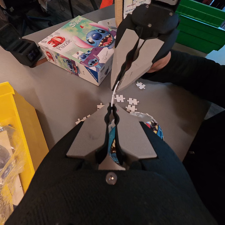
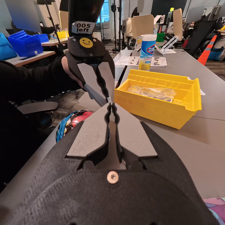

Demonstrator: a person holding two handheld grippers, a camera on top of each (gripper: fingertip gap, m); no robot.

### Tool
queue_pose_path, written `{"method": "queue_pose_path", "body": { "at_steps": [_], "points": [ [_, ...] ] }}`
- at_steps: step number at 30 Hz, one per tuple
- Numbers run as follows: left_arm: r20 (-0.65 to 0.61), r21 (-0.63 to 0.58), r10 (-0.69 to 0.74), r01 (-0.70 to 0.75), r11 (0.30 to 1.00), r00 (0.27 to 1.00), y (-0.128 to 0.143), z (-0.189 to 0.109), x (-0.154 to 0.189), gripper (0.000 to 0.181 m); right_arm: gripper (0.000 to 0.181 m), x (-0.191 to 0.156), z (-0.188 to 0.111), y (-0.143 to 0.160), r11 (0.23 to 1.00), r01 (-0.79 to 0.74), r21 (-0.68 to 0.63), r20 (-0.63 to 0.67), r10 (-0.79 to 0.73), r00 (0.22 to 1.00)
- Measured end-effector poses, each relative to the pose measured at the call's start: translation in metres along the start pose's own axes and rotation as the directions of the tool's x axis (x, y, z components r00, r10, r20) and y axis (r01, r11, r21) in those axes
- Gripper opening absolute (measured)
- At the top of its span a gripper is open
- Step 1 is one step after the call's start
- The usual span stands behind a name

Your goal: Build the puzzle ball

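Note:
A thin curved puzzle piece (image 1: 113, 97), white and seen edge-on, spans the gap between the two grippers. My left gripper (image 1: 111, 106) is shut on its near end. My right gripper (image 1: 115, 88) comes down from above and is shut on its far end. In the right wrist view the piece (image 2: 109, 100) is pinched between my right gripper (image 2: 111, 106) and the left gripper (image 2: 108, 98). The partly built puzzle ball (image 1: 153, 125) lies on the table below, open side up; it also shows in the right wrist view (image 2: 71, 121). Several loose pieces (image 1: 132, 101) lie white side up.
The puzzle box (image 1: 77, 51) lies behind the pieces, with a black case (image 1: 20, 48) to its left. A yellow bin (image 1: 13, 115) holding plastic bags stands at the left, and also shows in the right wrist view (image 2: 158, 103). Green bins (image 1: 200, 26) are at the back right. A wipes canister (image 2: 147, 52) stands beyond the bin. The grippers are tip to tip, or close to it. From either gripper's tips it is about 40 cm to the black case (image 1: 20, 48).

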State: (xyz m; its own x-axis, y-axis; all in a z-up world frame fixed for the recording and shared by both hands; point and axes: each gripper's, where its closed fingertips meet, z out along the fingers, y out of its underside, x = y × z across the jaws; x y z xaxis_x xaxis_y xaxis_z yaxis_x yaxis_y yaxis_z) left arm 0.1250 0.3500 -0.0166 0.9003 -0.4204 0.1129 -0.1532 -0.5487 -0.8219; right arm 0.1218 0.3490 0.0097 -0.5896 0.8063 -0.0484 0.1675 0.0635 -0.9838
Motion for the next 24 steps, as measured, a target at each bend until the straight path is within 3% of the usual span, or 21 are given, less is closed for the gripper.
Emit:
{"method": "queue_pose_path", "body": {
  "at_steps": [4, 9, 16, 24],
  "points": [
    [-0.001, 0.039, -0.024, 0.024, 0.999, 1.0, -0.001, -0.009, -0.002, 0.005, 0.0, 0.001, -0.001, -0.001, 0.999, -0.035, 0.013, 0.012, 0.035, 0.999],
    [0.041, 0.114, -0.071, 0.066, 0.991, 0.997, 0.009, -0.047, -0.008, 0.018, 0.0, 0.008, -0.005, 0.008, 0.991, -0.13, 0.034, 0.045, 0.129, 0.991],
    [0.147, 0.117, -0.138, 0.122, 0.986, 0.98, 0.047, -0.081, -0.019, 0.025, 0.0, -0.001, -0.014, 0.018, 0.998, 0.054, 0.041, 0.028, -0.056, 0.998],
    [0.199, 0.152, -0.191, 0.162, 0.975, 0.961, 0.049, -0.079, -0.035, 0.025, 0.0, -0.014, -0.005, 0.044, 0.982, 0.185, -0.025, 0.023, -0.184, 0.983]
  ]
}}
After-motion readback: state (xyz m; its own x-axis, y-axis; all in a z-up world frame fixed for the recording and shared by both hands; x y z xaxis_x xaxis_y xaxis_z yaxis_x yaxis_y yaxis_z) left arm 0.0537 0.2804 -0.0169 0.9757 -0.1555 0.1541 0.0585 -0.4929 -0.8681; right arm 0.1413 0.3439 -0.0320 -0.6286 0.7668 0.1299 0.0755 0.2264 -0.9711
